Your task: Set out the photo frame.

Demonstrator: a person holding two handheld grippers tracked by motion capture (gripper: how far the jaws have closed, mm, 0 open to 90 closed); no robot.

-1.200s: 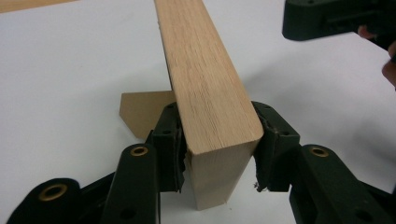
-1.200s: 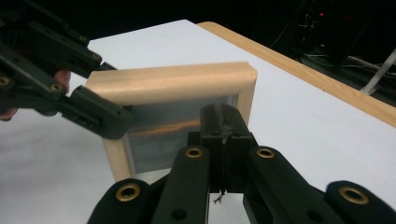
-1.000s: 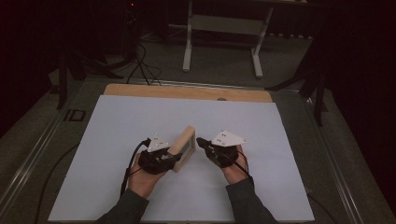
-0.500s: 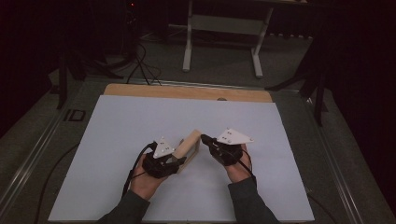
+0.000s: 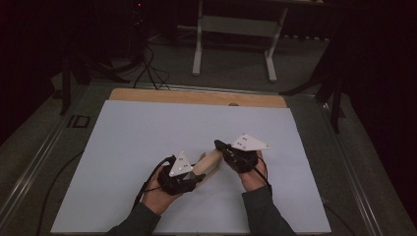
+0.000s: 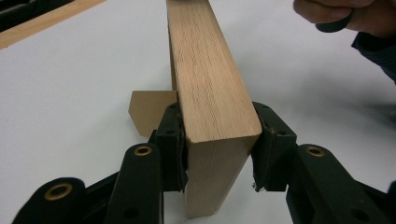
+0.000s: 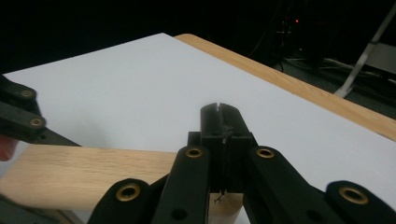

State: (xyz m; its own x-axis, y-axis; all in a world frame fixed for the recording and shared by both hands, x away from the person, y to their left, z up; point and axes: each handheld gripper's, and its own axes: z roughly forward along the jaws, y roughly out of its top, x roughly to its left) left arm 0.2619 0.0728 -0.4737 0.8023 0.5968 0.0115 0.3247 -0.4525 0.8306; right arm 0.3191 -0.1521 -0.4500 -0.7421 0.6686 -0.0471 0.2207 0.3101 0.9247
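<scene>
The left hand-held gripper [image 6: 219, 154] clamps a wooden block [image 6: 205, 74] on edge over the white bench [image 5: 137, 142]; the right hand-held gripper [image 7: 219, 119], jaws pressed together, rests at the block's far end

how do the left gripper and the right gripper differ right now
The left gripper is clamped across the wooden block, one jaw on each broad side; the right gripper has its jaws pressed together with nothing between them. In the high view the left gripper sits nearer the person, the right gripper farther up the white table, at the block's far end. Both are black and hand-held.
</scene>
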